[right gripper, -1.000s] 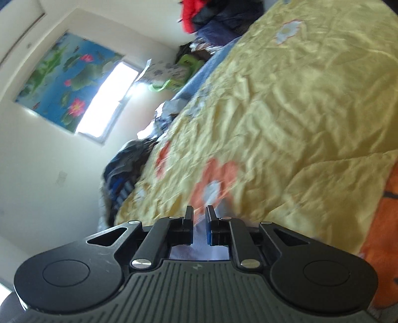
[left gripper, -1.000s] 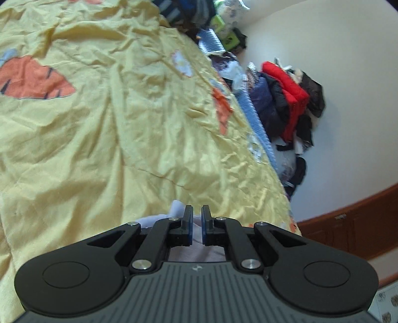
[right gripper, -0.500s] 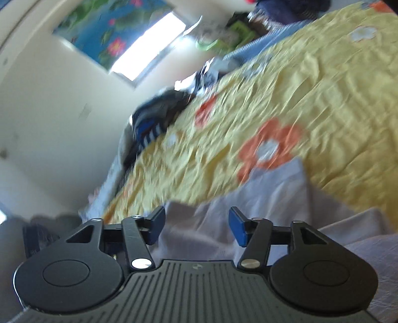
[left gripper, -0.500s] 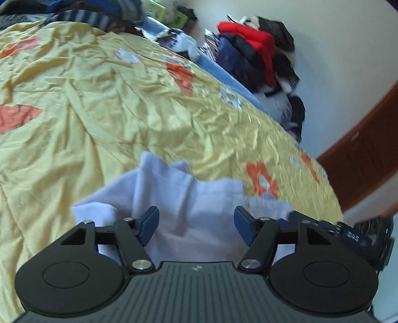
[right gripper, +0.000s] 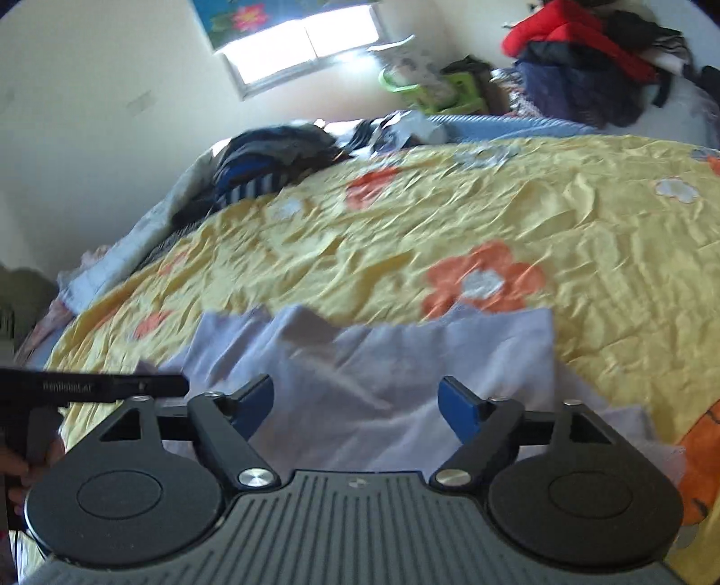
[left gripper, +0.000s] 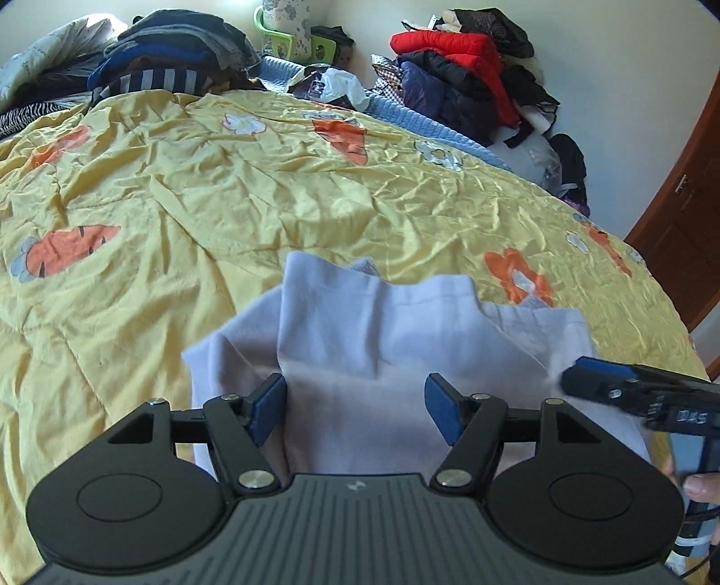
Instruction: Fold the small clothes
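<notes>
A small pale lilac garment [left gripper: 378, 342] lies rumpled and partly folded on the yellow flowered bedspread [left gripper: 225, 189], near its front edge. My left gripper [left gripper: 357, 405] is open and empty just above the garment's near part. My right gripper [right gripper: 357, 407] is also open and empty above the same garment [right gripper: 405, 355]. The right gripper shows at the right of the left wrist view [left gripper: 630, 391], and the left gripper shows at the left of the right wrist view [right gripper: 90, 387].
Piles of dark and striped clothes [left gripper: 171, 58] and a red jacket heap [left gripper: 454, 58] lie at the bed's far side. A green basket [left gripper: 292, 40] stands by the wall. A wooden door [left gripper: 688, 202] is at the right. A window [right gripper: 306, 40] is in the far wall.
Both grippers were shut on the garment one second ago. They have opened, let it drop onto the bedspread, and drawn back and levelled out above it.
</notes>
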